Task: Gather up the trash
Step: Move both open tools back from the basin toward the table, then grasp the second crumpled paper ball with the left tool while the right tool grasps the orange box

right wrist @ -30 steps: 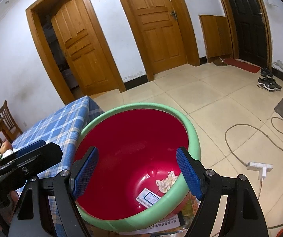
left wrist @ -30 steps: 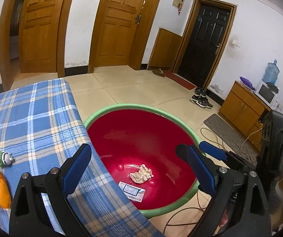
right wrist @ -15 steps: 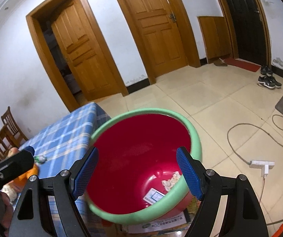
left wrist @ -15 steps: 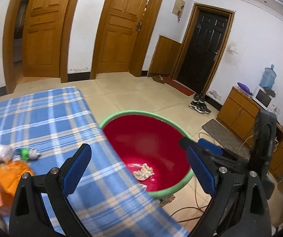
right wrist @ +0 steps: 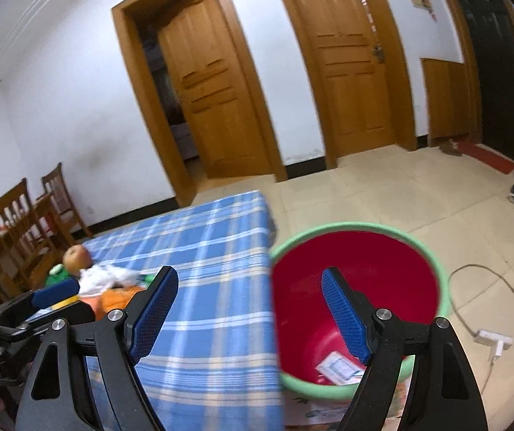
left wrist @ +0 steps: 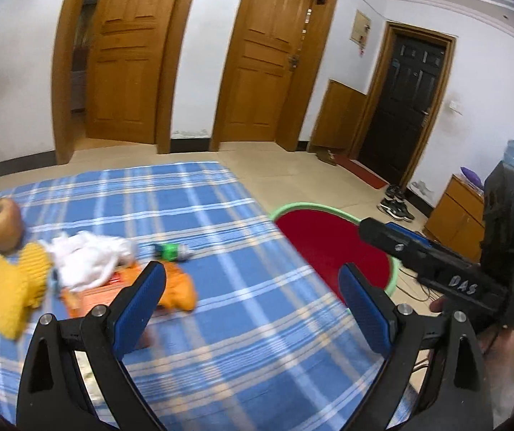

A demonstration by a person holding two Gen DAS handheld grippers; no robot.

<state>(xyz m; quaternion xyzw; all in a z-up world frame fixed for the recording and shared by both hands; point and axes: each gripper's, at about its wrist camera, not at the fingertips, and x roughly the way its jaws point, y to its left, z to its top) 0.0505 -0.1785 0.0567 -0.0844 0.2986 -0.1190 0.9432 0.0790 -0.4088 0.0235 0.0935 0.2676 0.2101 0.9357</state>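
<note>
My left gripper (left wrist: 251, 303) is spread wide with nothing between its blue pads, and my right gripper (right wrist: 248, 310) is just as wide and just as empty. A second ago both cameras looked straight down into the red tub (right wrist: 357, 287); now both views have swung left, and the checked cloth on the bench (left wrist: 228, 323) fills the lower middle of each frame. I read that as the last drop finished and the next pickup starting. A printed card (right wrist: 339, 368) lies at the tub's bottom, at the lower right of the right view.

The remaining trash sits at the left of the left view, blurred: a white crumpled wad (left wrist: 88, 258), orange wrappers (left wrist: 177, 287), a yellow ribbed piece (left wrist: 18, 287), and a brown round fruit (left wrist: 3, 221) at the far left edge. Just above the left pad lies a small green-labelled bottle (left wrist: 170, 251) on its side, its long axis running nearly left to right across the frame, the pale end toward the tub.
</note>
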